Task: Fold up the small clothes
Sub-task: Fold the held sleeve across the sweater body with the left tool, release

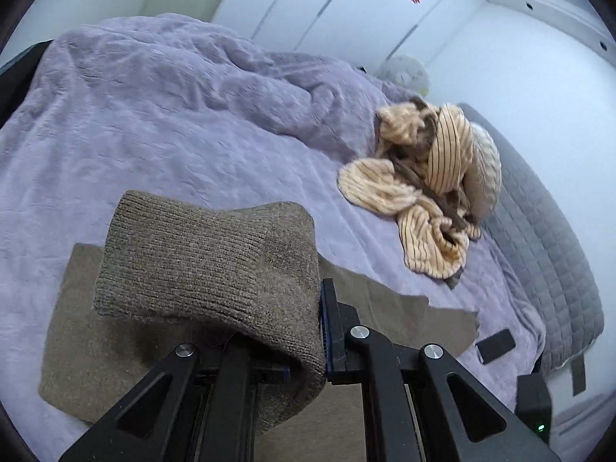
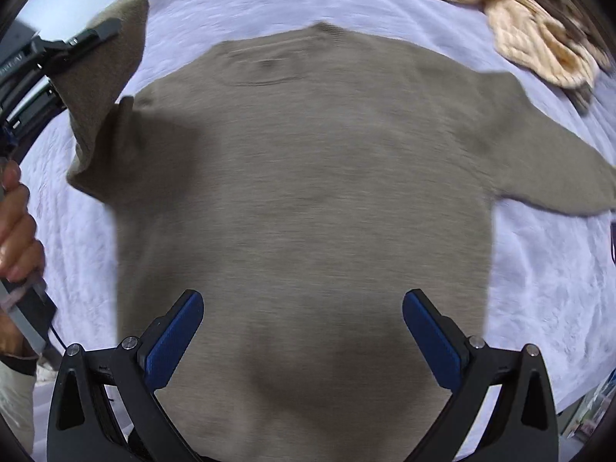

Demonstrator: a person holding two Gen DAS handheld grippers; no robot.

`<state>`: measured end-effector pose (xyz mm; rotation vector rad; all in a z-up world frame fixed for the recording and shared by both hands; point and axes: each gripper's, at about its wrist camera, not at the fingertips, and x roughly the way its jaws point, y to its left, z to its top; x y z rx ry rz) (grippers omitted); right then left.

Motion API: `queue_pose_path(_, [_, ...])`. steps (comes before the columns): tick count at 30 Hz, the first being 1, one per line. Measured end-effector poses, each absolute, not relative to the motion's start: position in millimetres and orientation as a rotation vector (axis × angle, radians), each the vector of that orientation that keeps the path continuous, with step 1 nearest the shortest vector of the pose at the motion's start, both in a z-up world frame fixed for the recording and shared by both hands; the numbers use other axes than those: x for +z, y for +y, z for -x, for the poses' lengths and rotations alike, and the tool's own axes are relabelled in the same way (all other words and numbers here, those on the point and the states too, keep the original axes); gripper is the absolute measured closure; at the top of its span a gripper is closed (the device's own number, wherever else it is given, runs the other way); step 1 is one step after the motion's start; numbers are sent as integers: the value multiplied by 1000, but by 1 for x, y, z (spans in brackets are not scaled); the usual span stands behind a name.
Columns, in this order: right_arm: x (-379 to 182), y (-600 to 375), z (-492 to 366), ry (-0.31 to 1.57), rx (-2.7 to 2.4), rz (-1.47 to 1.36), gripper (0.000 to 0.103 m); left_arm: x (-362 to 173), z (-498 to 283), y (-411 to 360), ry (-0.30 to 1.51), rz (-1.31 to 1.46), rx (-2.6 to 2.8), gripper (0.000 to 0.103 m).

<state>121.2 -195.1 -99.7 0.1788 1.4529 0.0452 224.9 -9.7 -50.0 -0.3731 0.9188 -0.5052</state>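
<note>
With the left hand-held gripper clamped on the brown sweater's left sleeve and the right hand-held gripper held apart above its hem, the unpinned body could be dragged askew on the bed.

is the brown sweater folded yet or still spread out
Mostly spread: the brown sweater lies flat on the bed, one sleeve out, the other lifted by the left gripper.

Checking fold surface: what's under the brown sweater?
The brown sweater lies flat on the lavender blanket, which shows all around it. The left gripper holds its sleeve lifted. Anything beneath the sweater's body is covered and can't be seen.
</note>
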Motion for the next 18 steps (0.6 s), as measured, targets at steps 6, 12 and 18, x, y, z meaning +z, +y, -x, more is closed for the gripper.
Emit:
queue_pose_path(6, [-123, -269, -112, 1469, -54, -220, 0, -121, -220, -105, 1096, 231, -496, 91])
queue_pose_path(12, [-149, -297, -108, 1494, -88, -252, 0, -153, -212, -124, 1177, 103, -398, 49])
queue_pose_path(18, [-140, -295, -126, 1454, -66, -278, 0, -106, -199, -97, 1092, 54, -364, 11])
